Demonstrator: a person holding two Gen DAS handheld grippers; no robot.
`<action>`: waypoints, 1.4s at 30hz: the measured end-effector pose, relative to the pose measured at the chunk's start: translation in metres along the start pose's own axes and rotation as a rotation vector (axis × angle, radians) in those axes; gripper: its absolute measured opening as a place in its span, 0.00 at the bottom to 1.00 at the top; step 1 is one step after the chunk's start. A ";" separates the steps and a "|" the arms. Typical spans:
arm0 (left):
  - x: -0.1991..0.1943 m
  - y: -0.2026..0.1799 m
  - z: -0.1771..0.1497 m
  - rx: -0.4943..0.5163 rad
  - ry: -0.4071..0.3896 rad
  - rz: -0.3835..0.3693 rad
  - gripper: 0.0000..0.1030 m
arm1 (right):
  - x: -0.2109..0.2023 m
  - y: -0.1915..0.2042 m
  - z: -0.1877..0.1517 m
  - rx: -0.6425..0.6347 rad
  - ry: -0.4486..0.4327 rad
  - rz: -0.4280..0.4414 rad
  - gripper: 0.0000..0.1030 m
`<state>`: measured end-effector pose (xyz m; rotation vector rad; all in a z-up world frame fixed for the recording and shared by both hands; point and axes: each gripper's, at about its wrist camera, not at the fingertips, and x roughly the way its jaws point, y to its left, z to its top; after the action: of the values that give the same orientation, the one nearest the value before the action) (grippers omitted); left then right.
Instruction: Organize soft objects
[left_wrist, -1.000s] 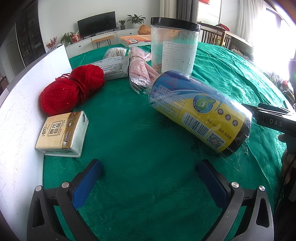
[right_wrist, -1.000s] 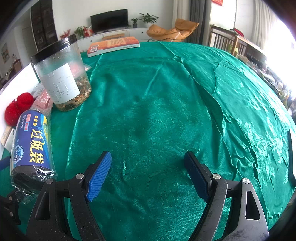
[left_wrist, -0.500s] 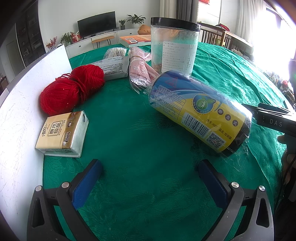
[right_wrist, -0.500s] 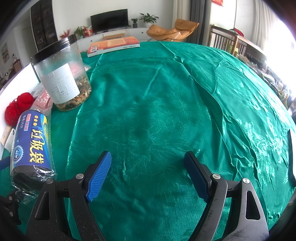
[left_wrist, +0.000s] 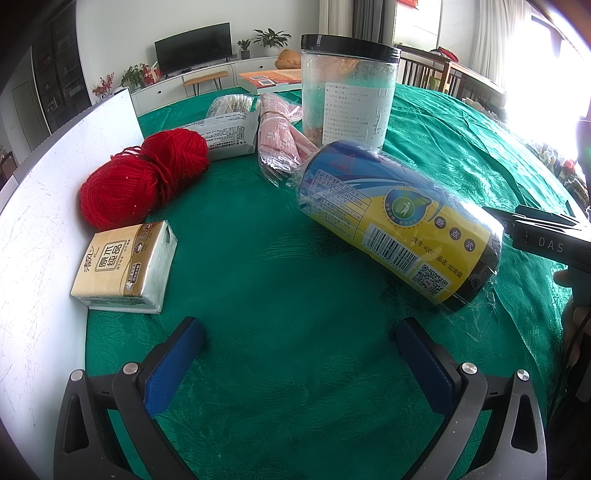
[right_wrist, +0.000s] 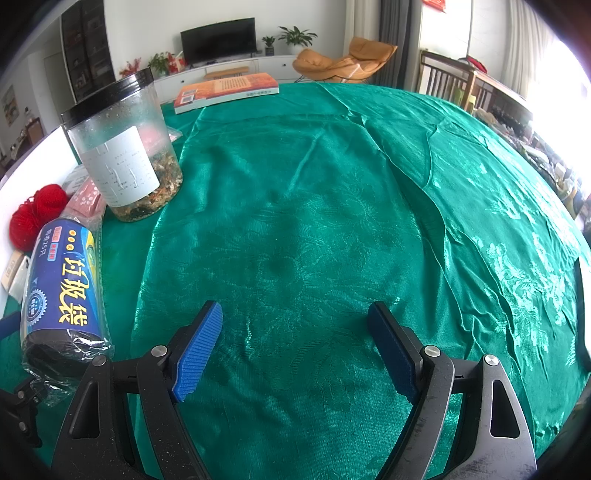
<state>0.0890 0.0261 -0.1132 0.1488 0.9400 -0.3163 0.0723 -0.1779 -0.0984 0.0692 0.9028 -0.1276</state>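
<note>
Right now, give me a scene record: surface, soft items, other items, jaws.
surface: green tablecloth, white board along its left edge
soft items: red yarn; tissue pack; trash bag roll lying on its side; pink wrapped bundle; white packet
other items: clear jar upright, black lid; book at the far edge
left gripper: jaws open, empty
right gripper: jaws open, empty

Right gripper (right_wrist: 295, 334): jaws spread wide, nothing between them, over green cloth (right_wrist: 332, 221). At left, bag roll (right_wrist: 61, 295) lying on its side, jar (right_wrist: 123, 147) upright behind it, pink pack (right_wrist: 86, 195) and red yarn (right_wrist: 35, 212) beside. Book (right_wrist: 225, 90) flat at far edge.
</note>
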 end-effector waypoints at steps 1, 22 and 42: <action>0.000 0.000 0.000 0.000 0.000 0.000 1.00 | 0.000 0.000 0.000 0.000 0.000 0.000 0.81; 0.000 0.000 0.000 0.001 0.000 -0.001 1.00 | 0.000 0.000 0.000 0.000 0.000 0.000 0.81; -0.017 0.006 -0.018 0.034 0.006 -0.024 1.00 | -0.006 0.124 0.024 -0.328 0.223 0.381 0.56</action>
<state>0.0676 0.0399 -0.1105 0.1700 0.9430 -0.3538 0.1042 -0.0577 -0.0783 -0.0514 1.1066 0.3894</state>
